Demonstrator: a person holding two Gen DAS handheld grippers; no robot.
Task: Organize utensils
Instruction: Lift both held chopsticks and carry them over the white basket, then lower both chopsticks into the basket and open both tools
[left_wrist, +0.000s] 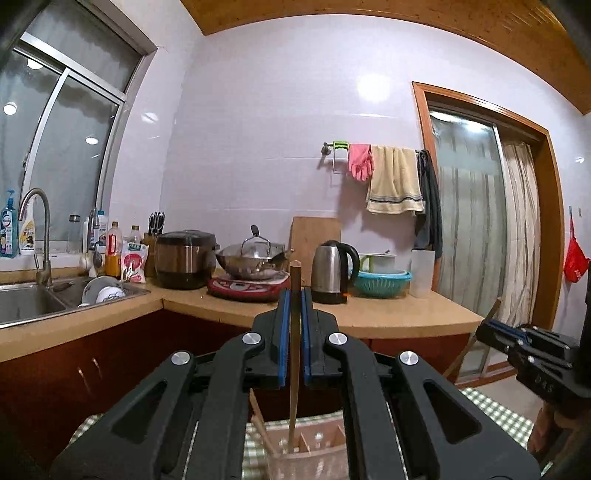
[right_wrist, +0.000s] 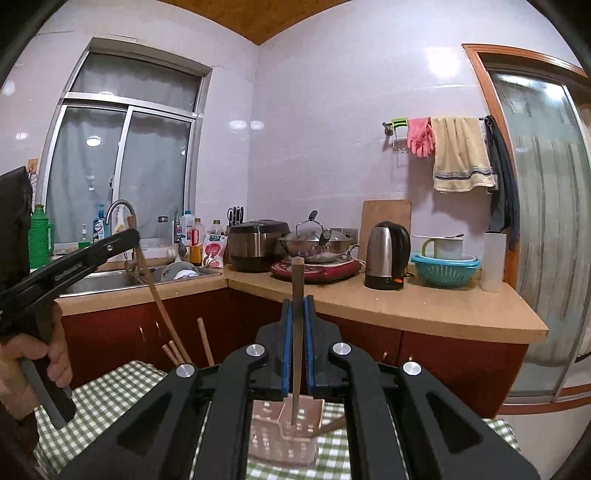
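Note:
My left gripper (left_wrist: 294, 295) is shut on a brown chopstick (left_wrist: 294, 354) that stands upright, its lower end inside a clear divided holder (left_wrist: 314, 448) on the green checked cloth (left_wrist: 495, 410). My right gripper (right_wrist: 298, 304) is shut on another chopstick (right_wrist: 297, 332), upright, its tip down in a clear perforated holder (right_wrist: 284, 432). The left gripper also shows in the right wrist view (right_wrist: 135, 236) with its chopstick (right_wrist: 159, 299). More chopsticks (right_wrist: 205, 341) stand there. The right gripper shows in the left wrist view (left_wrist: 484, 326).
Behind the table runs a kitchen counter (right_wrist: 406, 306) with a sink (left_wrist: 29, 301), rice cooker (right_wrist: 258, 245), wok on an induction plate (right_wrist: 316, 254), kettle (right_wrist: 388, 254) and teal colander (right_wrist: 445, 269). A glass door (right_wrist: 546, 221) is at the right.

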